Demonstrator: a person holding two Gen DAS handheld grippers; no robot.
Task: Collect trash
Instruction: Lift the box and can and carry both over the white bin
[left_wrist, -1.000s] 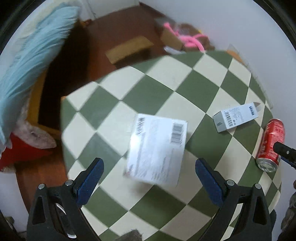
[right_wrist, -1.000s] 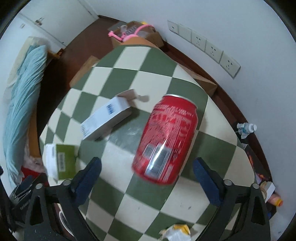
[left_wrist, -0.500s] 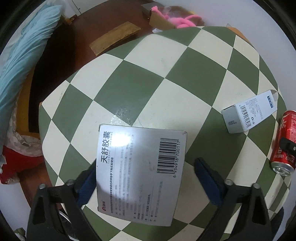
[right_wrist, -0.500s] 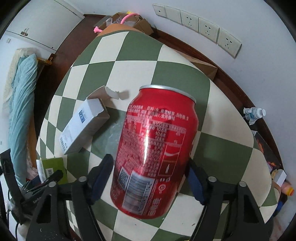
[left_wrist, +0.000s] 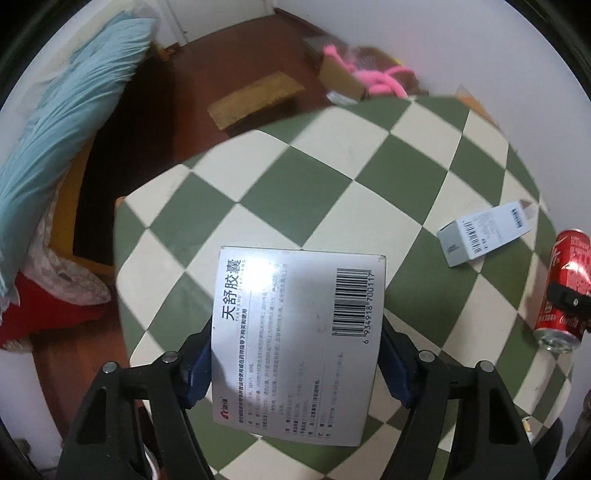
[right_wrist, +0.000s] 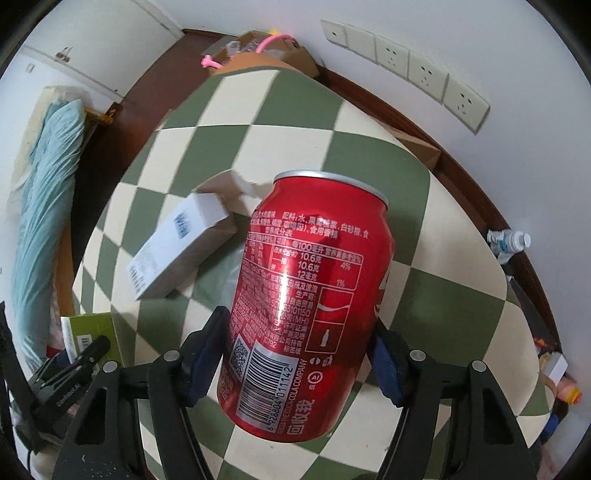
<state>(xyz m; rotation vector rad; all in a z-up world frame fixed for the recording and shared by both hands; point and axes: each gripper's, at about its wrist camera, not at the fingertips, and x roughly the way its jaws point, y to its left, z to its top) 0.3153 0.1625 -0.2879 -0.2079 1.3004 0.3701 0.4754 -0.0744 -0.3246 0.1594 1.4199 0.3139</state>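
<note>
My left gripper (left_wrist: 297, 358) is shut on a flat grey medicine box (left_wrist: 299, 332) with a barcode, held over the green-and-cream checkered table (left_wrist: 332, 177). My right gripper (right_wrist: 297, 354) is shut on a red cola can (right_wrist: 306, 302), held lengthwise between the blue pads. The can also shows in the left wrist view (left_wrist: 565, 284) at the far right. A small white carton (right_wrist: 181, 247) with an open flap lies on the table left of the can; it also shows in the left wrist view (left_wrist: 484, 232). The medicine box shows green in the right wrist view (right_wrist: 92, 332).
A light blue pillow (left_wrist: 62, 110) lies left of the table. Cardboard boxes with pink rope (left_wrist: 373, 77) stand on the wooden floor beyond the table. Wall sockets (right_wrist: 406, 62) line the wall on the right. A water bottle (right_wrist: 508, 243) lies on the floor.
Both grippers closed in: the left jaws shut on the grey medicine box and the right jaws shut on the red can. Both objects look lifted off the table.
</note>
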